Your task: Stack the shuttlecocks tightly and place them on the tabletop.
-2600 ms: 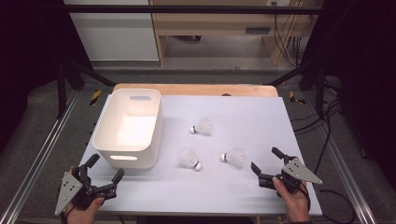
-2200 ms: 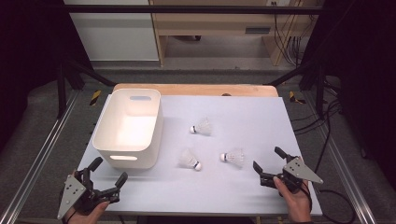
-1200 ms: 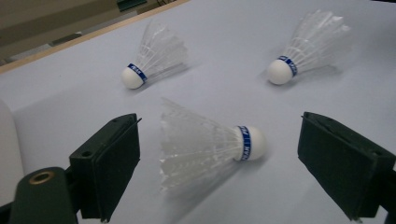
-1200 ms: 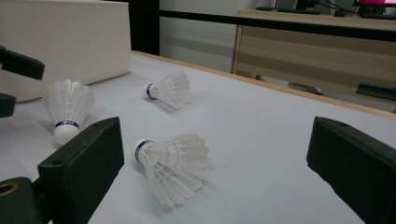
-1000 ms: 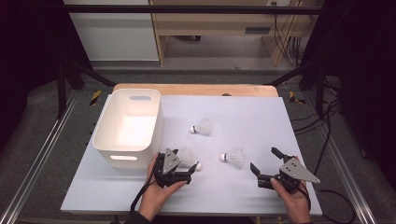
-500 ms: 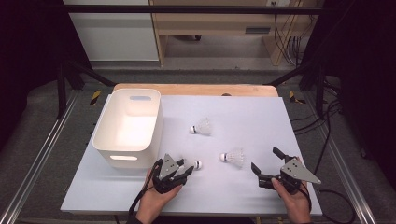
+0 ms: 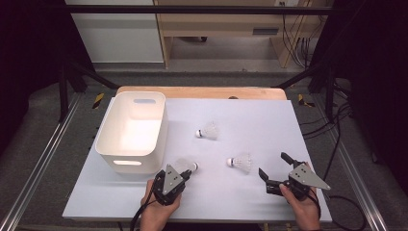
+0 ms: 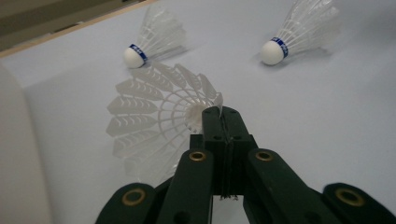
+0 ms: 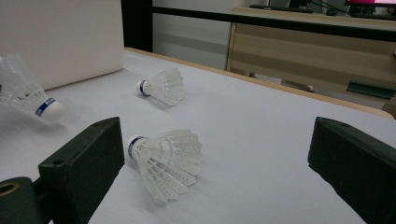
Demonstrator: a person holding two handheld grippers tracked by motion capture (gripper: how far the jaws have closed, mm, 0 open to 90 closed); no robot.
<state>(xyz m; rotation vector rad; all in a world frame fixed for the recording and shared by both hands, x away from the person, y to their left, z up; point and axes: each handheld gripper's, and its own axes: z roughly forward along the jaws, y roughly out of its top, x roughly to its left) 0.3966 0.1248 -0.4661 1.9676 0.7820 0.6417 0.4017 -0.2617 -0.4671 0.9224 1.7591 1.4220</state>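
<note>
Three white shuttlecocks lie on the pale table. In the left gripper view my left gripper (image 8: 221, 113) is shut on the skirt edge of the nearest shuttlecock (image 8: 154, 116); its jaws have just been closing on that thin rim. From above, this shuttlecock (image 7: 190, 166) sits in front of the white bin (image 7: 108, 144), with the left gripper (image 7: 182, 172) just behind it. My right gripper (image 7: 273, 164) stands open at the front right, apart from the second shuttlecock (image 7: 240, 162). That shuttlecock (image 9: 163, 156) lies ahead of the open right gripper (image 9: 219, 140). The third shuttlecock (image 7: 208, 131) rests mid-table.
The white bin (image 9: 60, 32) is an empty tub with handle slots on the table's left side. A wooden strip (image 7: 202, 91) runs along the far table edge. Metal rails flank the table, and cables (image 7: 332, 120) hang at the right.
The left hand came from the front-left corner to the shuttlecock by the bin, and its jaws went from open to shut on the skirt. The right gripper stayed put.
</note>
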